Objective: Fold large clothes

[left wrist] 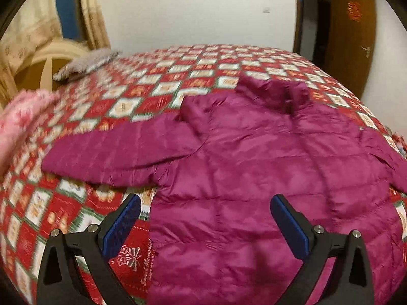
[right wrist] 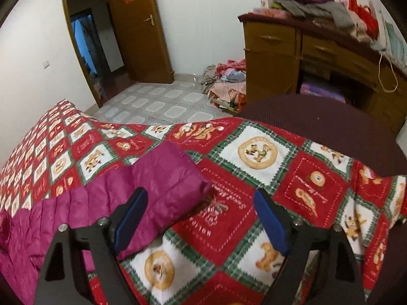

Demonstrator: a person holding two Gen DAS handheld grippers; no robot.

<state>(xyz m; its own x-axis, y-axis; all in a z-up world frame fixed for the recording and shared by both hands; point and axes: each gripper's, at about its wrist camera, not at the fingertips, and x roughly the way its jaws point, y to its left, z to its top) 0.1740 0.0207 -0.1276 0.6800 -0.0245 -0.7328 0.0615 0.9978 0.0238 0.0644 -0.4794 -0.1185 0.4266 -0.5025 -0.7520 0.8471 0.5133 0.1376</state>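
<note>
A magenta quilted jacket (left wrist: 254, 152) lies spread flat on a bed with a red, white and green patterned bedspread (left wrist: 157, 76). One sleeve (left wrist: 114, 150) stretches out to the left in the left wrist view. My left gripper (left wrist: 204, 206) hovers open over the jacket's left side edge, nothing between its blue pads. In the right wrist view the end of the other sleeve (right wrist: 173, 178) lies on the bedspread (right wrist: 254, 152). My right gripper (right wrist: 201, 200) stands open just above the sleeve's cuff, the left pad over the fabric, not pressing it.
A pink fluffy blanket (left wrist: 23, 122) and a grey pillow (left wrist: 86, 63) lie at the bed's left. An open wooden door (right wrist: 137, 30), a tiled floor, a heap of clothes (right wrist: 226, 81) and a wooden dresser (right wrist: 305, 58) piled with items stand beyond. A dark maroon cloth (right wrist: 318, 127) borders the bed.
</note>
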